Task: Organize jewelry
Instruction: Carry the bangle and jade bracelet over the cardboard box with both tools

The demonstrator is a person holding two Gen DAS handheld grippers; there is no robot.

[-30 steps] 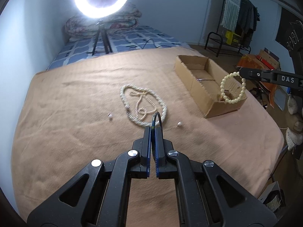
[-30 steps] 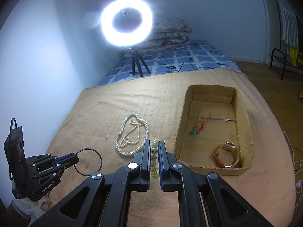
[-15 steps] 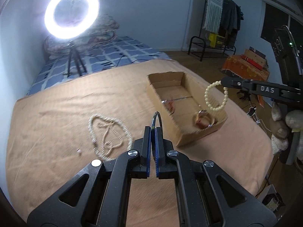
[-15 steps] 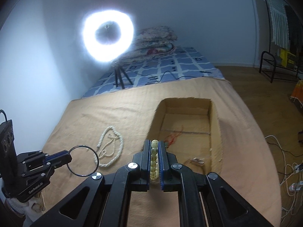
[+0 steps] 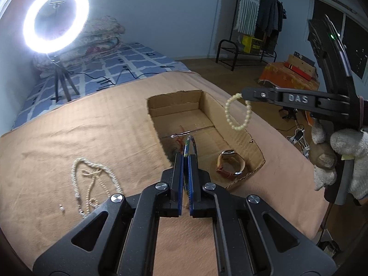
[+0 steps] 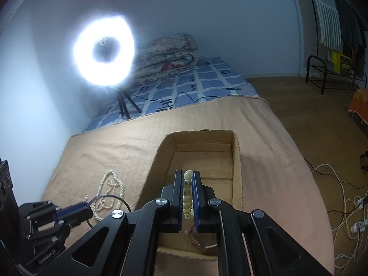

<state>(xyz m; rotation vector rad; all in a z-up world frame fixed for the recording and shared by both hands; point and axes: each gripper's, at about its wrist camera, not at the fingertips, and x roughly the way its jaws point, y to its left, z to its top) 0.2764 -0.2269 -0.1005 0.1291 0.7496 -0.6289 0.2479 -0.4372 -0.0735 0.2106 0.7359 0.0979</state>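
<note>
The left gripper (image 5: 186,158) is clamped on a thin dark bangle (image 5: 192,143) over the near end of the cardboard box (image 5: 158,112); to its right the right gripper (image 6: 189,179) pinches a cream bead bracelet (image 5: 238,112) above the box, with a watch (image 5: 230,164) inside and a pearl necklace (image 5: 92,179) left on the blanket (image 5: 69,133)

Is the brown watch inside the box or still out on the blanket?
Inside. The watch lies on the floor of the cardboard box, near its front corner, with the box walls around it.
</note>
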